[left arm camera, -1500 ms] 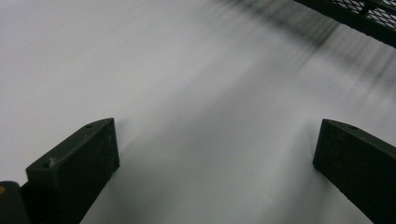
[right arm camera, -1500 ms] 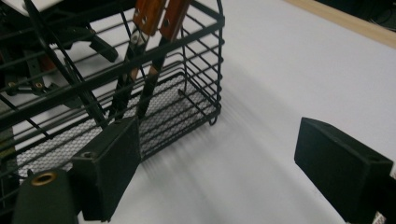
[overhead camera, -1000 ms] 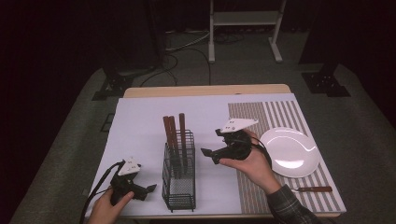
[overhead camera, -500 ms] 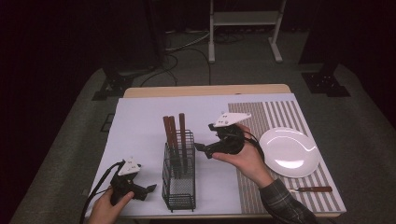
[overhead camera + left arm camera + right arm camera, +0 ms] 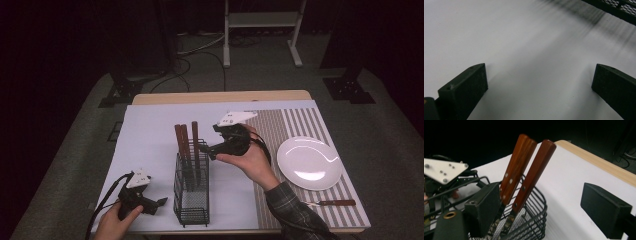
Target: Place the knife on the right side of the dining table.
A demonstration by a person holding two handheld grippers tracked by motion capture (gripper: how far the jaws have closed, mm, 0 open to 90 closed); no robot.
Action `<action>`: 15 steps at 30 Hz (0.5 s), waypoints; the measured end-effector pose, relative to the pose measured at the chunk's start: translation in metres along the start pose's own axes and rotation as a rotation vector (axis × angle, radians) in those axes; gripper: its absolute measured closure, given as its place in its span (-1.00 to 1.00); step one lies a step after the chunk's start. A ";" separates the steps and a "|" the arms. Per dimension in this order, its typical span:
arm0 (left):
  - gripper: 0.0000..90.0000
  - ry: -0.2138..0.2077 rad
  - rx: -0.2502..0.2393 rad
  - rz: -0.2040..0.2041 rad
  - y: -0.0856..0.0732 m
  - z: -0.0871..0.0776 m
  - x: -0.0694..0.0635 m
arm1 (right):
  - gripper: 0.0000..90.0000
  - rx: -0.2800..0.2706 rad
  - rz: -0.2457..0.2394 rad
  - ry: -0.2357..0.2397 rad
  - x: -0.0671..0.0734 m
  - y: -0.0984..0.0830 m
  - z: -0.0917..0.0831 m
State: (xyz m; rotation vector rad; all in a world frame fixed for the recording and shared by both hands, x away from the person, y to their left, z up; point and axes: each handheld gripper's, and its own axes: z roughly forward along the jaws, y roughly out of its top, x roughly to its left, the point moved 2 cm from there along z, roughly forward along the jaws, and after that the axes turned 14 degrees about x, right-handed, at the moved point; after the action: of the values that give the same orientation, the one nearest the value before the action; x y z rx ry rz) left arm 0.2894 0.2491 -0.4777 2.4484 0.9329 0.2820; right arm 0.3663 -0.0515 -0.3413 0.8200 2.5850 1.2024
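Overhead, white sheet covers wooden table; grey carpet; dark room.

Left gripper sits low at about 7 o'clock on the table, jaws spread wide, left hand wrapped round the back; right gripper is raised near center, pointing toward 9 o'clock, jaws wide apart, right hand cupping it from below.
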 end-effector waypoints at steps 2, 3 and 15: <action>-1.00 0.001 -0.003 -0.001 0.000 0.000 0.000 | -0.68 -0.005 0.005 0.000 -0.001 0.003 0.001; -1.00 0.001 -0.003 -0.001 0.000 0.000 0.000 | -0.68 -0.005 0.005 0.000 -0.001 0.003 0.001; -1.00 0.001 -0.001 0.000 0.000 0.000 0.000 | -0.43 -0.036 0.020 0.013 -0.008 0.023 0.013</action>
State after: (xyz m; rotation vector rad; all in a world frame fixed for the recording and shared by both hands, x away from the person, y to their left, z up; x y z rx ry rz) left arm 0.2895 0.2491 -0.4778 2.4477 0.9323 0.2836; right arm 0.3867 -0.0353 -0.3334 0.8355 2.5629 1.2606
